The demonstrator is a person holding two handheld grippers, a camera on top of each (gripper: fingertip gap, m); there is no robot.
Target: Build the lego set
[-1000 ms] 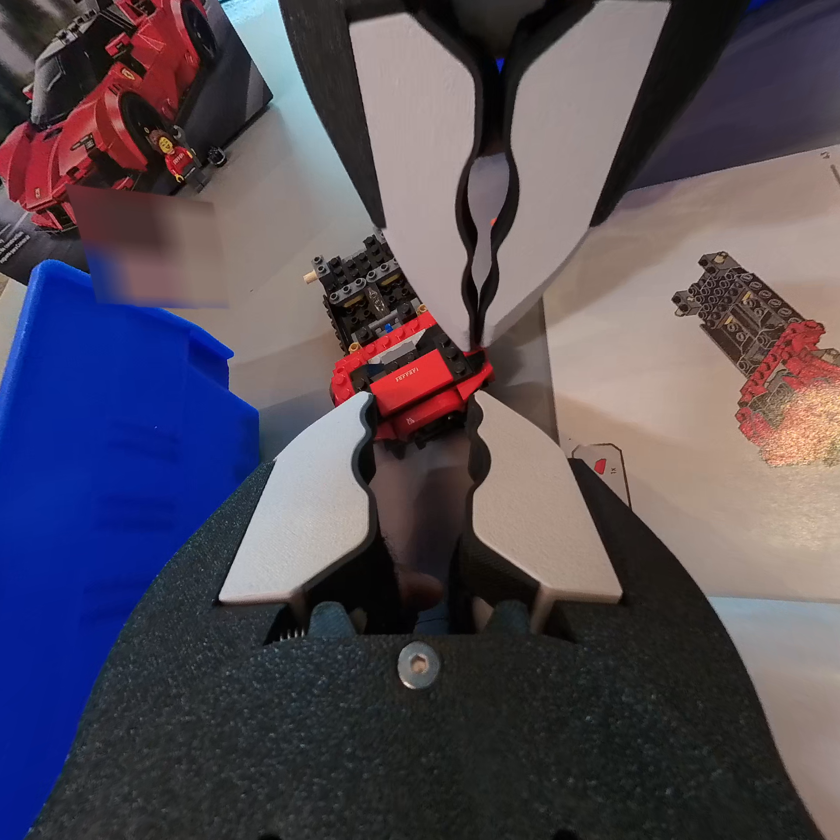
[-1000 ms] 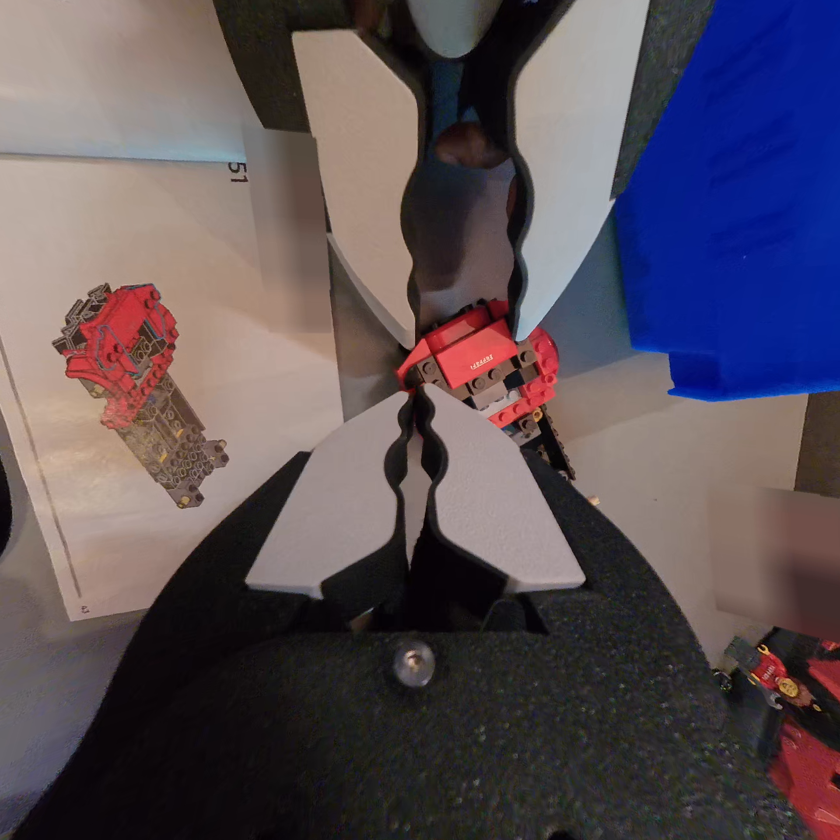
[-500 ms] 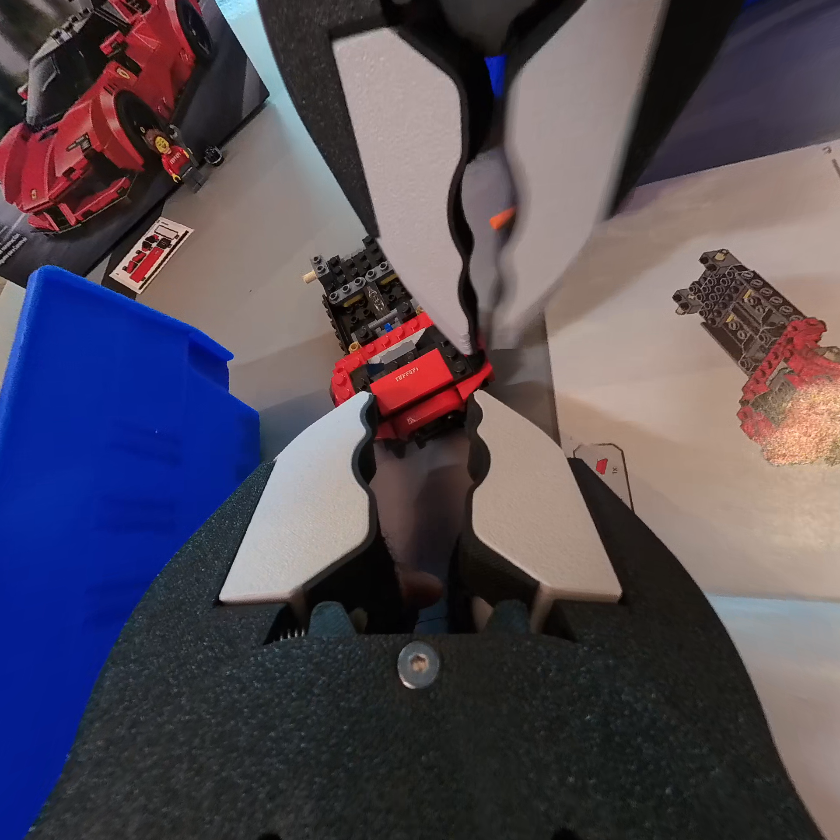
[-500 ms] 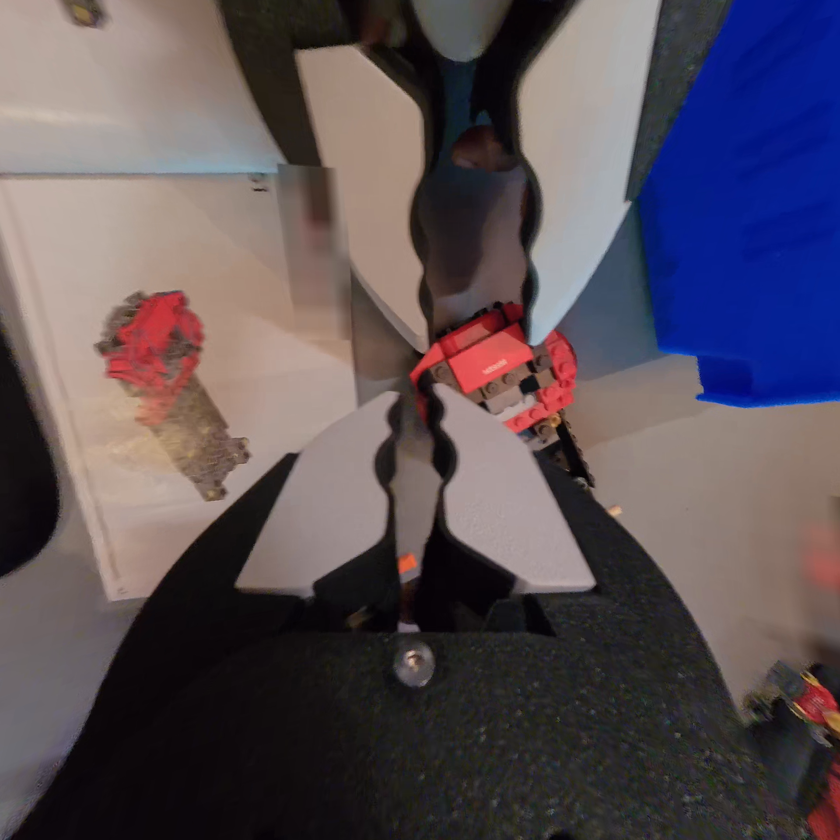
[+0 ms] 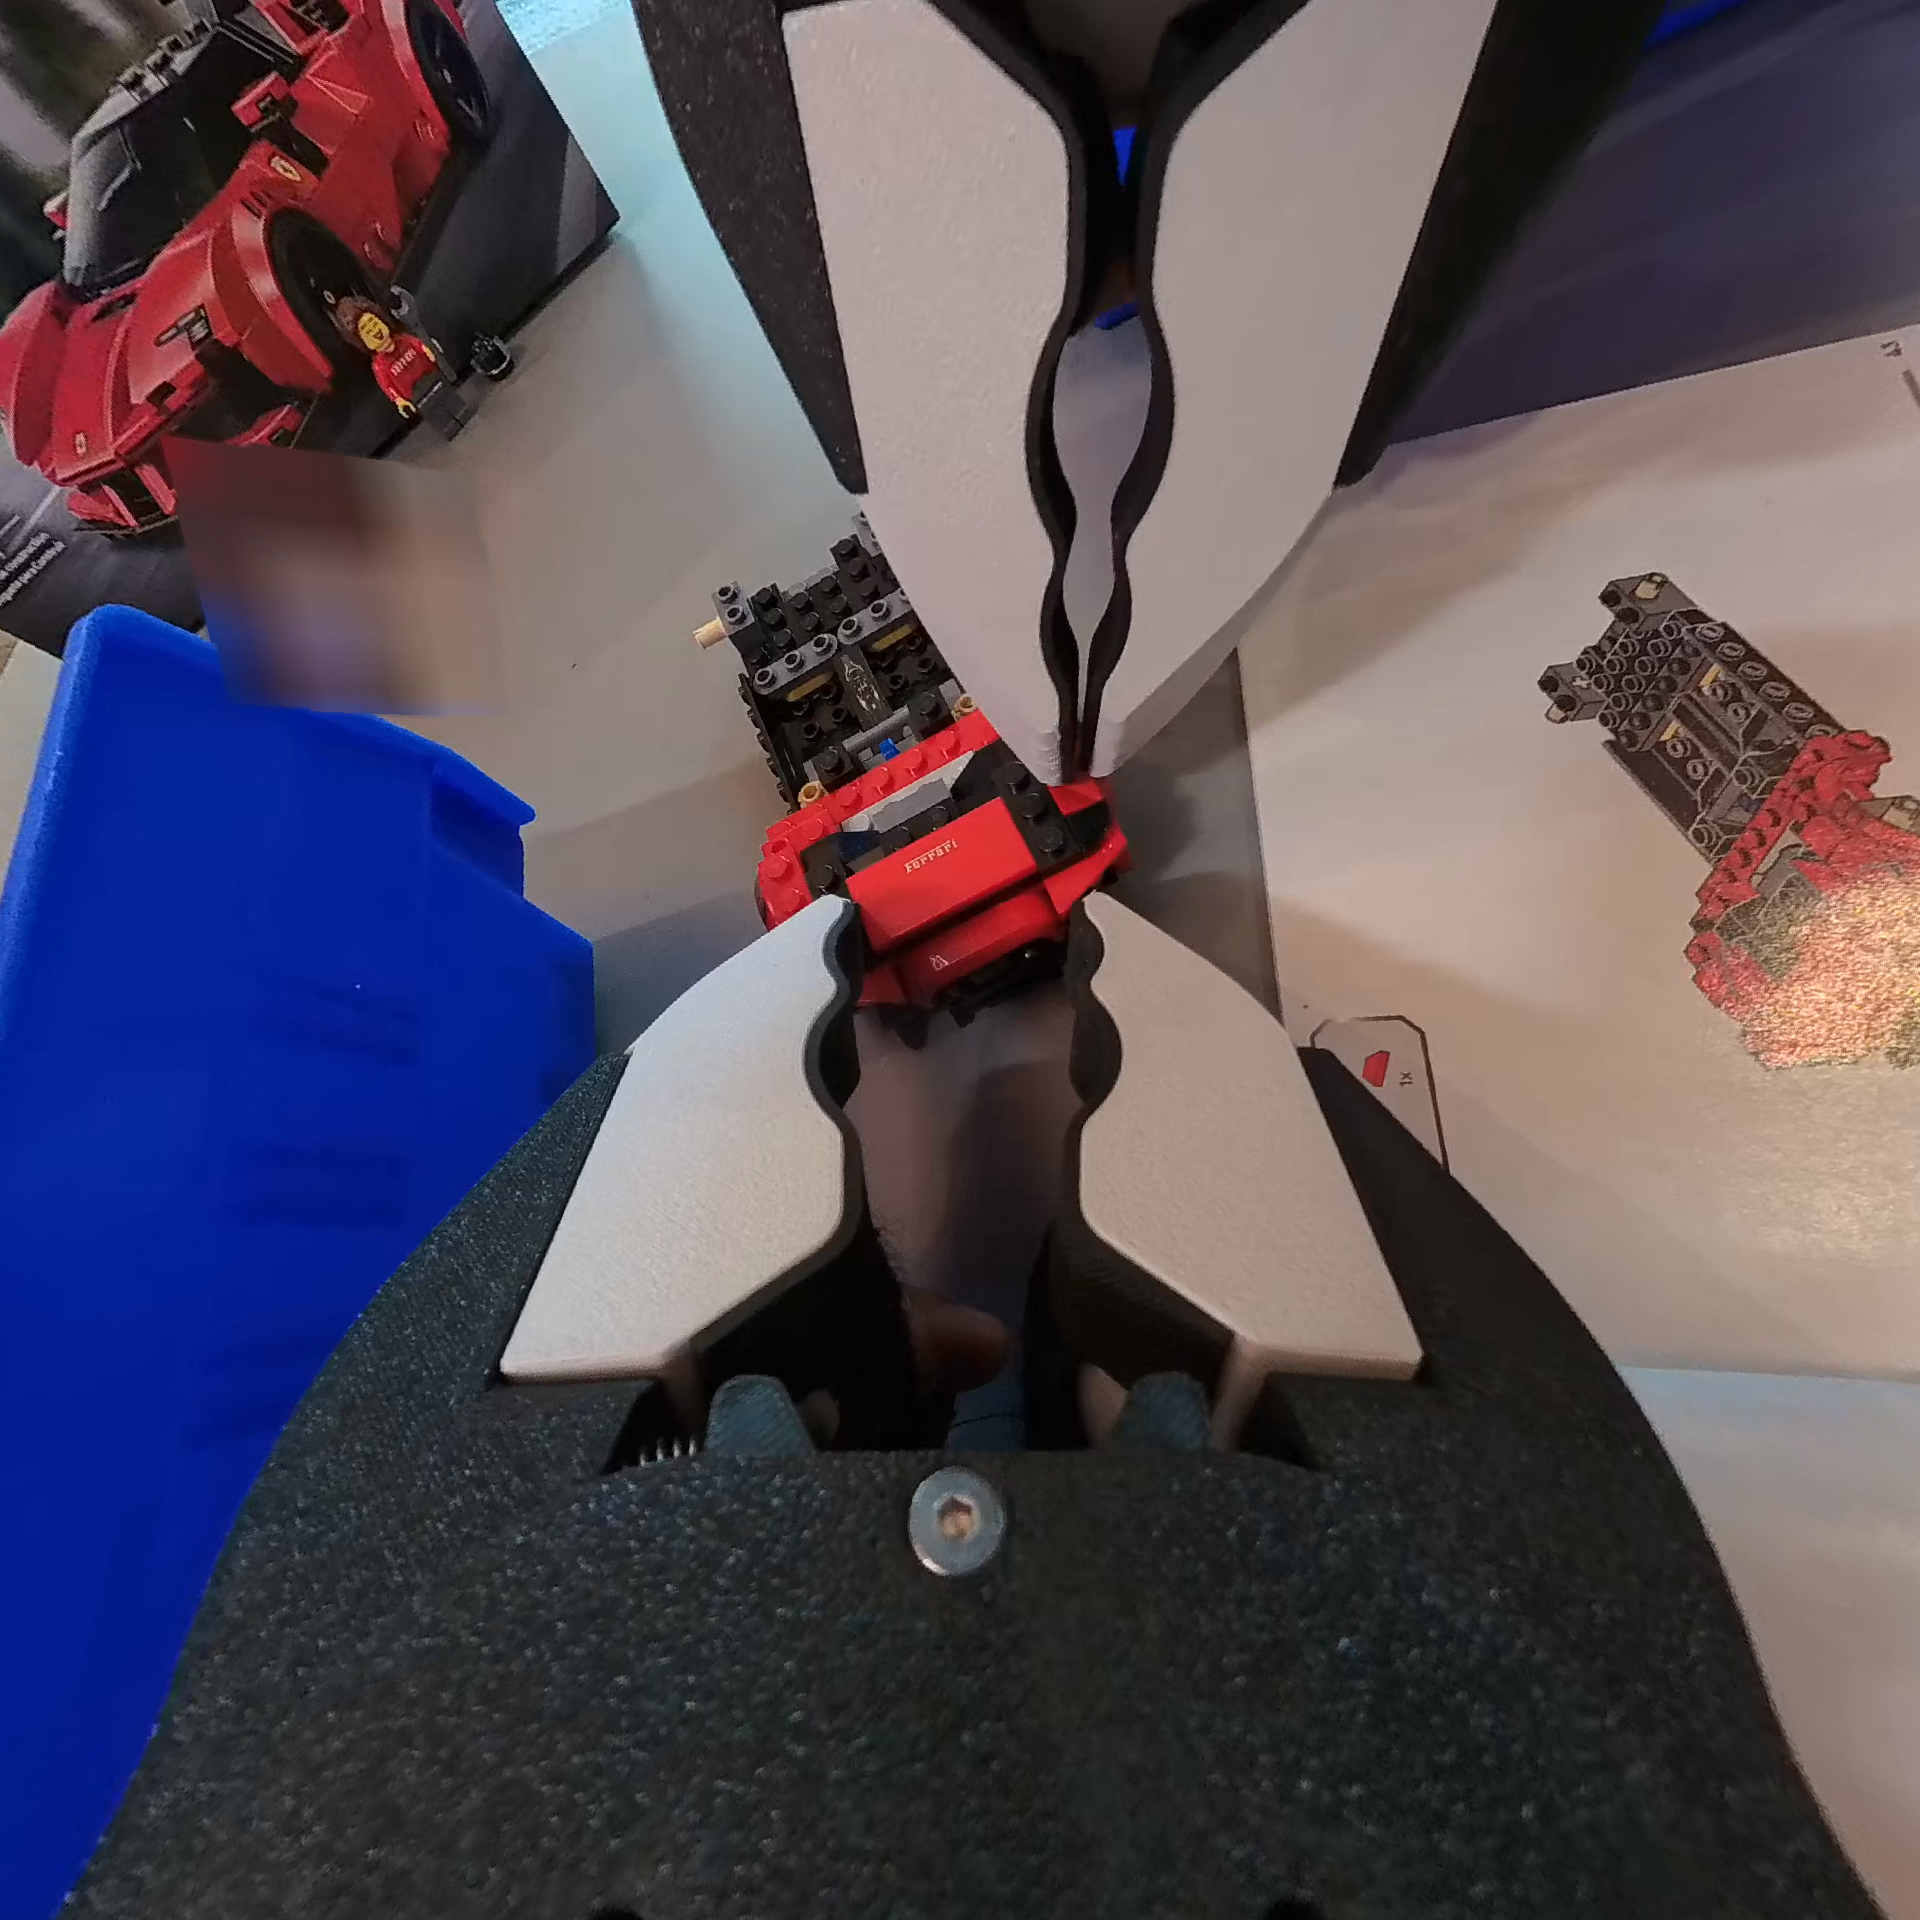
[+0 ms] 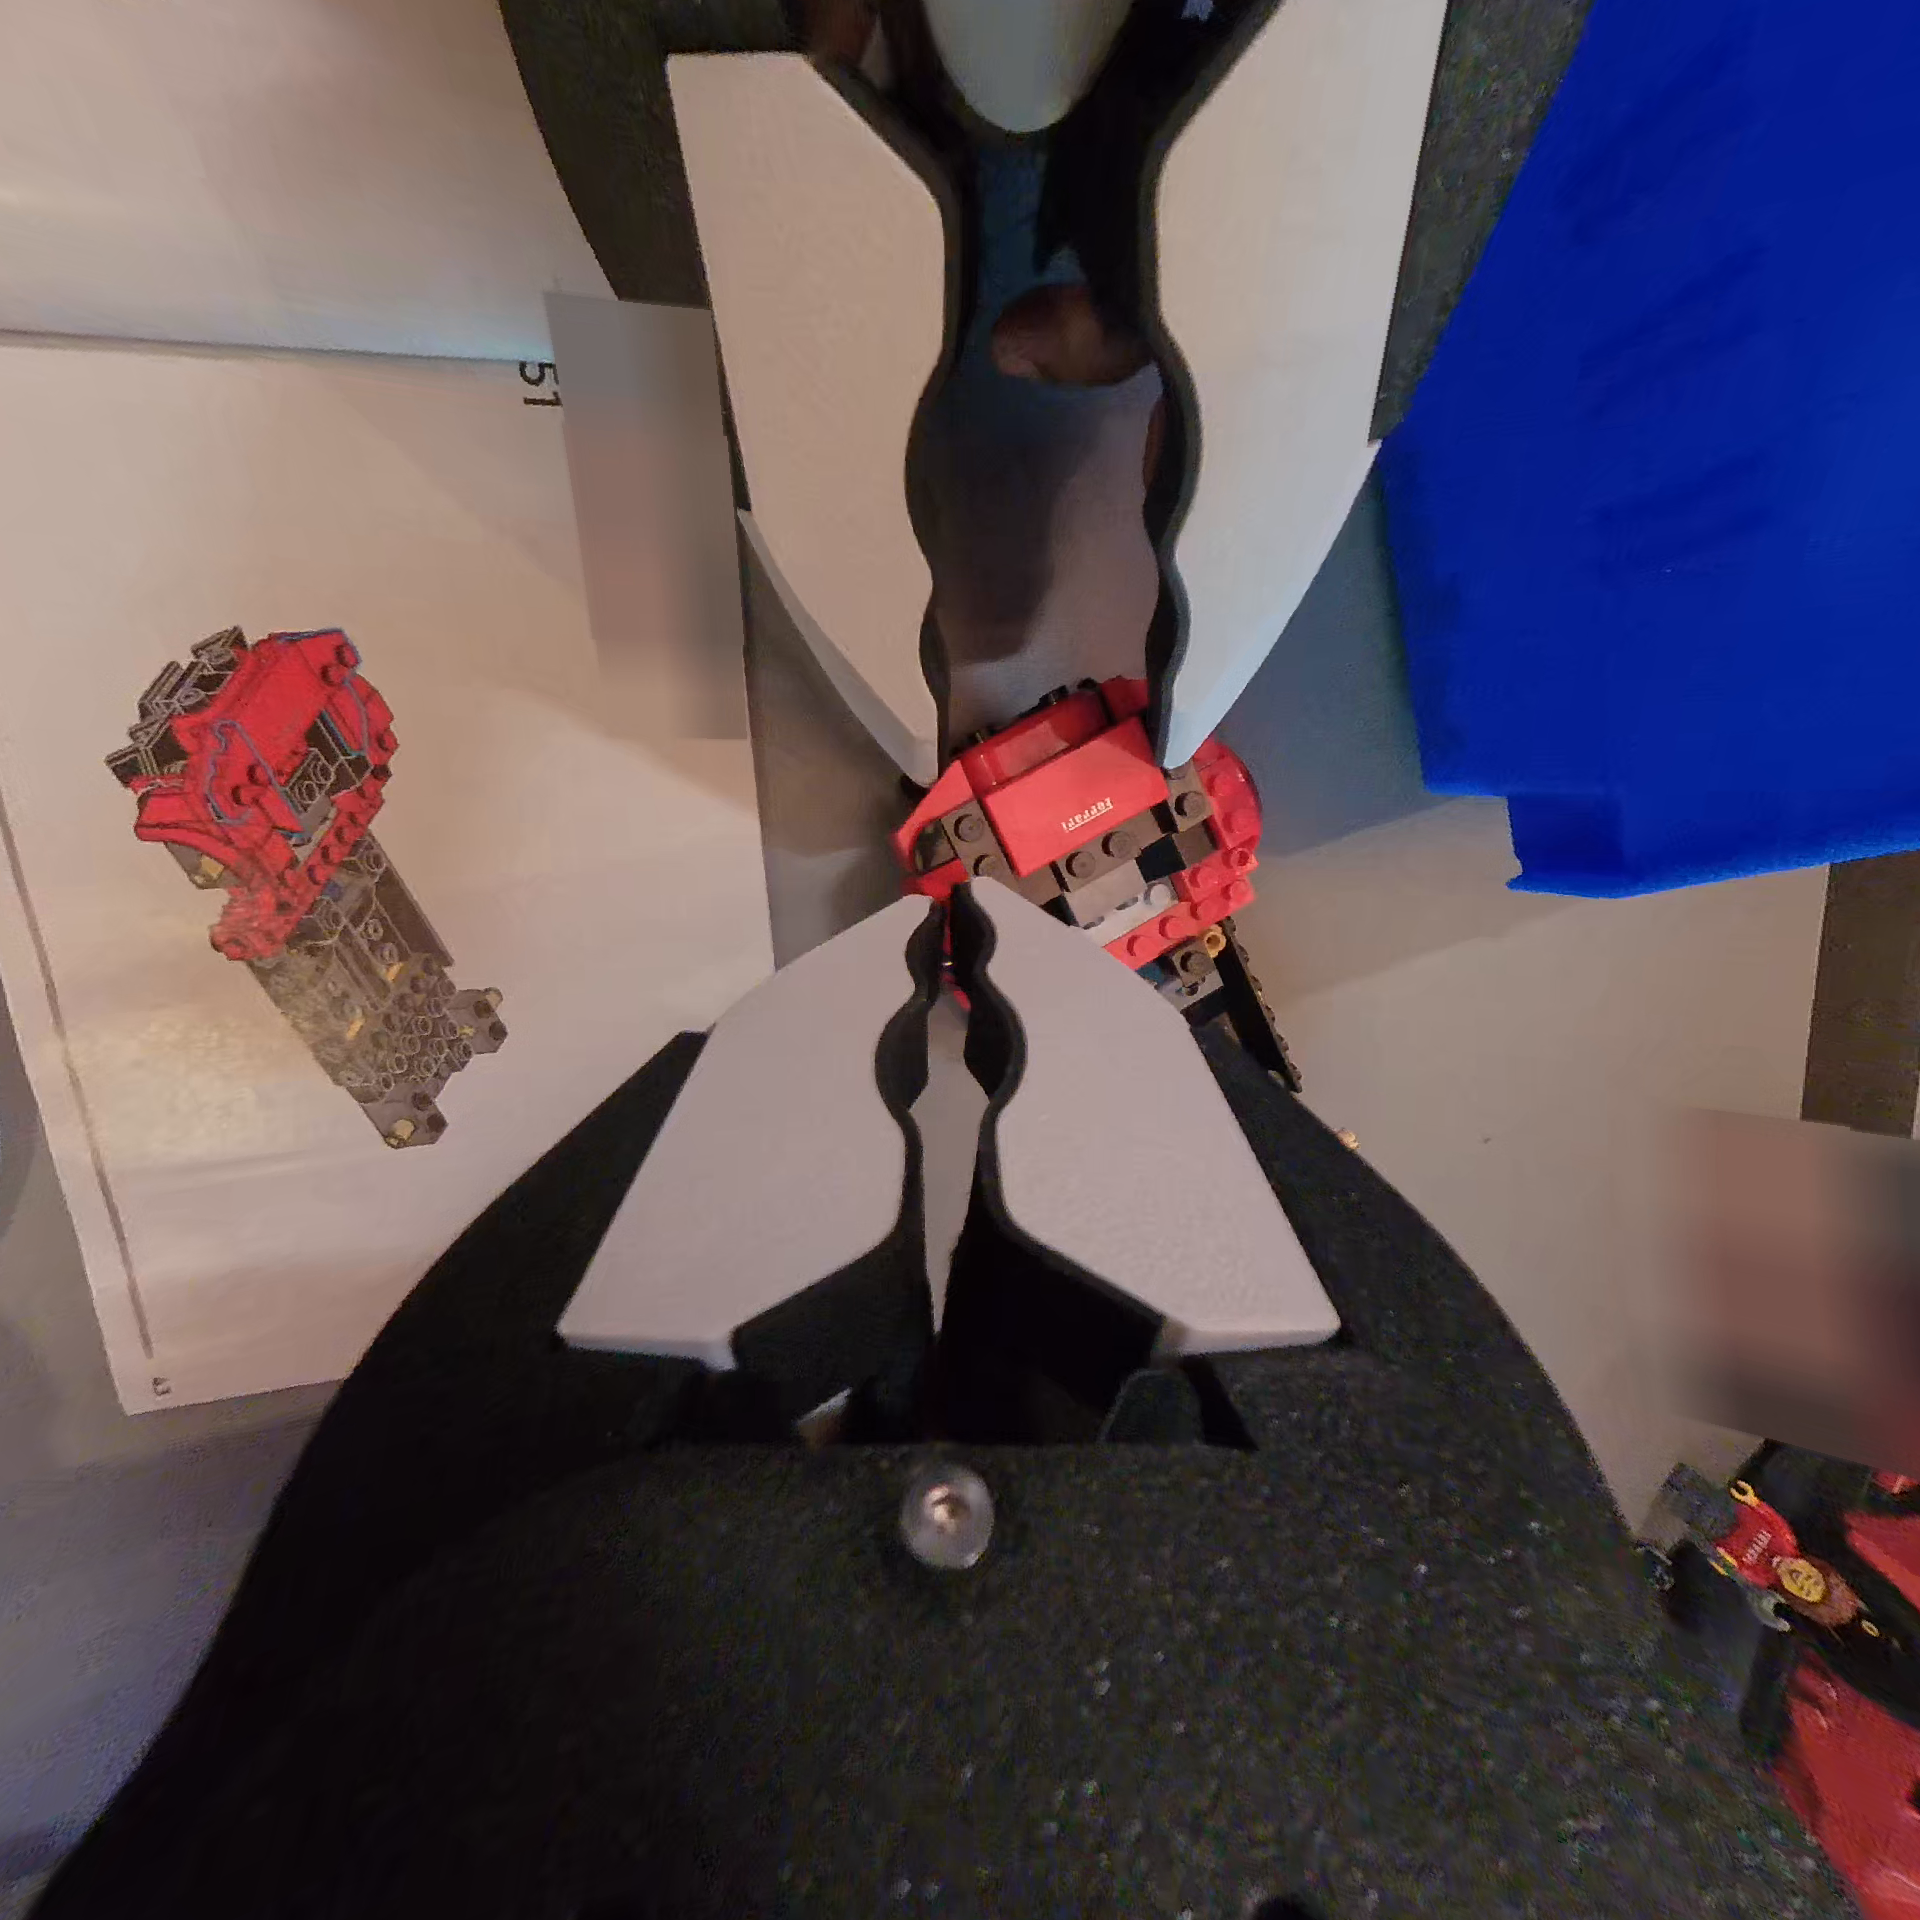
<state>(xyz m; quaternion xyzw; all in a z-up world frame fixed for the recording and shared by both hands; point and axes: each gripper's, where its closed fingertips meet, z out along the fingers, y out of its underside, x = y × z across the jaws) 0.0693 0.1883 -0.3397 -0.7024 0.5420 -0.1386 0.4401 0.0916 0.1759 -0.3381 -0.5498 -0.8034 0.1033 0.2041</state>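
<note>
A partly built lego car (image 5: pixel 935 862), red front and black studded chassis, lies on the grey table. My left gripper (image 5: pixel 961 925) is shut on its red end, one finger on each side. In the right wrist view the left gripper (image 6: pixel 1049 758) comes down from the top and straddles the car (image 6: pixel 1081 821). My right gripper (image 6: pixel 951 904) is shut, its tips against the car's red corner. It reaches in from the top of the left wrist view (image 5: pixel 1075 758). I cannot tell whether a small piece sits between its tips.
A blue bin (image 5: pixel 260 987) stands left of the car; it shows at the upper right in the right wrist view (image 6: pixel 1662 468). The open instruction booklet (image 5: pixel 1558 935) lies on the other side (image 6: pixel 364 499). The set's box (image 5: pixel 208 239) stands behind the bin. The tips of both grippers are at nearly the same place.
The right gripper shifted briefly, blurred half a second ago, and is back with its tips on the car's corner. The left gripper and the car have stayed put.
</note>
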